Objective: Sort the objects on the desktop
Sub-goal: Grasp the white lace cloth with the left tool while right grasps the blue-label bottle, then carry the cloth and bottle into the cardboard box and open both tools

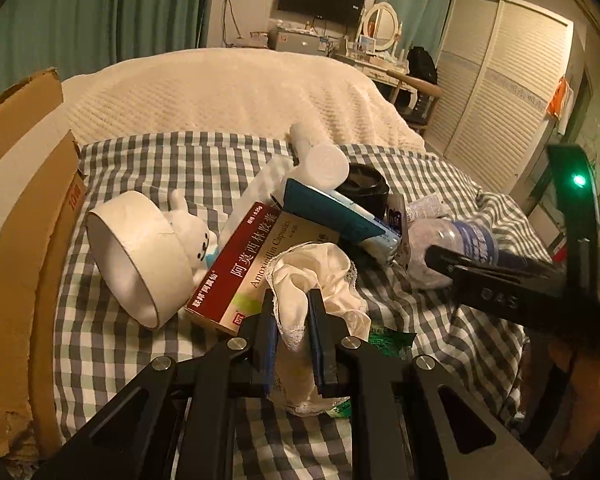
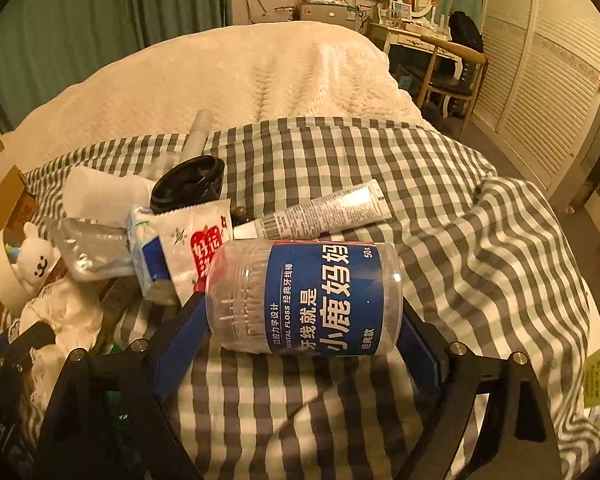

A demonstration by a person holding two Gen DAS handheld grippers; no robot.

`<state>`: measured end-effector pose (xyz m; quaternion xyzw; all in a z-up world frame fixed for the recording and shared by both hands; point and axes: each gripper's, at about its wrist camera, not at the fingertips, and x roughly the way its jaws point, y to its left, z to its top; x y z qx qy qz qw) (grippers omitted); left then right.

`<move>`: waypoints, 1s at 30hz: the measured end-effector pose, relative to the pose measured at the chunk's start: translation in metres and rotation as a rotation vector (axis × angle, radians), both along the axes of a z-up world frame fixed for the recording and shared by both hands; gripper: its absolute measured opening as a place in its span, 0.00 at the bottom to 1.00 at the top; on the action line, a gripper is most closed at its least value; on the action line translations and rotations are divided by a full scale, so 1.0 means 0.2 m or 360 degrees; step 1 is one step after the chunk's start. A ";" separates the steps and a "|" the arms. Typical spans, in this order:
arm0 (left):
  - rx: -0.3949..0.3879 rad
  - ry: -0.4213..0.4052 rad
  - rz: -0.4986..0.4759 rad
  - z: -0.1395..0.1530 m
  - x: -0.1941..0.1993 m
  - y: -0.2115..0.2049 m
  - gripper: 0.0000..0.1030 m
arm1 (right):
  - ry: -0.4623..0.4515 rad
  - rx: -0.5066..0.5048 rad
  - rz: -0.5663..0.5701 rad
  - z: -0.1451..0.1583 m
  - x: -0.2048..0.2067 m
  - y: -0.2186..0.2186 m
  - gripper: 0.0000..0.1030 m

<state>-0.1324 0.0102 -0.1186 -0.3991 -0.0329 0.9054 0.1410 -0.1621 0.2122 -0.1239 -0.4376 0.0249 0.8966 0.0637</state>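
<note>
Dental floss jar (image 2: 304, 300), clear with blue label, lies sideways on the checked bedsheet (image 2: 380, 160), clamped between the right tongs (image 2: 300, 328). Left tongs (image 1: 292, 320) pinch a white lace-edged cloth (image 1: 316, 276) beside the amoxicillin capsule box (image 1: 244, 264).

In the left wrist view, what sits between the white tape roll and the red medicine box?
A small white plush bear lies between the white tape roll and the red Amoxicillin capsule box, leaning against both, as the left wrist view shows.

A cream blanket (image 1: 236, 92) (waffle-knit) lies before teal curtains (image 1: 100, 4).
</note>
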 end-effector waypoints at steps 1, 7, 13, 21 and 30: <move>0.0004 0.0008 0.0008 0.01 0.01 -0.01 0.14 | 0.0000 -0.0023 -0.0010 0.01 0.02 0.01 0.86; 0.0057 -0.0022 0.0026 0.04 0.03 -0.07 0.12 | 0.0006 -0.0171 -0.0083 0.11 0.20 0.05 0.86; 0.0106 -0.0033 0.0025 0.14 0.07 -0.13 0.12 | 0.0006 -0.0234 -0.0100 0.22 0.40 0.03 0.86; 0.0113 0.0038 -0.0010 0.38 0.12 -0.24 0.12 | 0.0035 -0.0197 -0.0066 0.39 0.60 -0.05 0.86; 0.0032 0.0102 0.0009 0.69 0.07 -0.50 0.12 | 0.0194 -0.0173 0.0170 0.70 0.72 -0.35 0.86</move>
